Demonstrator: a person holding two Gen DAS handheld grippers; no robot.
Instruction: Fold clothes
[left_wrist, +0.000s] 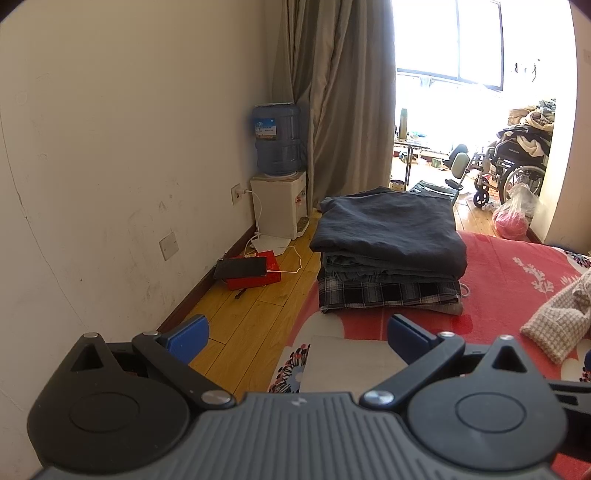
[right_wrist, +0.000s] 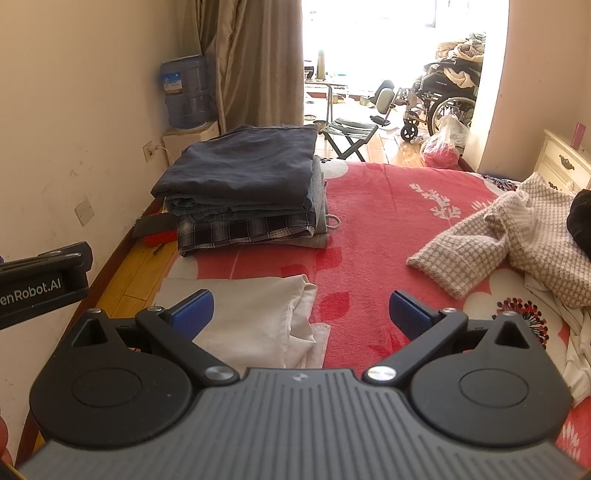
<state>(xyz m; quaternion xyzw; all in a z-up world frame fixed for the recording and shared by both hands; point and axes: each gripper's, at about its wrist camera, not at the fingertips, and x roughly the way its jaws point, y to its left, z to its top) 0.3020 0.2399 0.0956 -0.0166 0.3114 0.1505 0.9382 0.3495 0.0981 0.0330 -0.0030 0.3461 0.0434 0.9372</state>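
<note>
Indoors, two pairs of tongs hover above a bed (right_wrist: 369, 206) covered with a red floral blanket. The left tongs (left_wrist: 297, 332) are spread wide, blue pads apart, holding nothing. The right tongs (right_wrist: 301, 312) are likewise spread wide and hold nothing. In the right wrist view, part of the left tongs' black body shows at the left edge.

A folded white cloth (right_wrist: 255, 317) lies flat on the bed just under and ahead of the right tongs, near the bed's left edge; in the left wrist view it shows as a pale patch (left_wrist: 340, 362) between the blue pads.

Further along the same edge sits a neat stack (right_wrist: 243, 192) of folded clothes: a dark navy piece on top, blue-grey layers beneath, a plaid piece near the bottom. The stack is apart from the white cloth.

To the right, a beige checked sweater (right_wrist: 517, 236) lies crumpled and unfolded on the bed, well apart from the stack.

Beside the bed is a wooden floor (left_wrist: 240, 306), with a red box (left_wrist: 255, 275) near the wall. A water cooler (left_wrist: 277, 166) stands by a grey curtain (left_wrist: 340, 92). Beyond, in bright light, a wheelchair (right_wrist: 443, 99) holds a heap of clothes.
</note>
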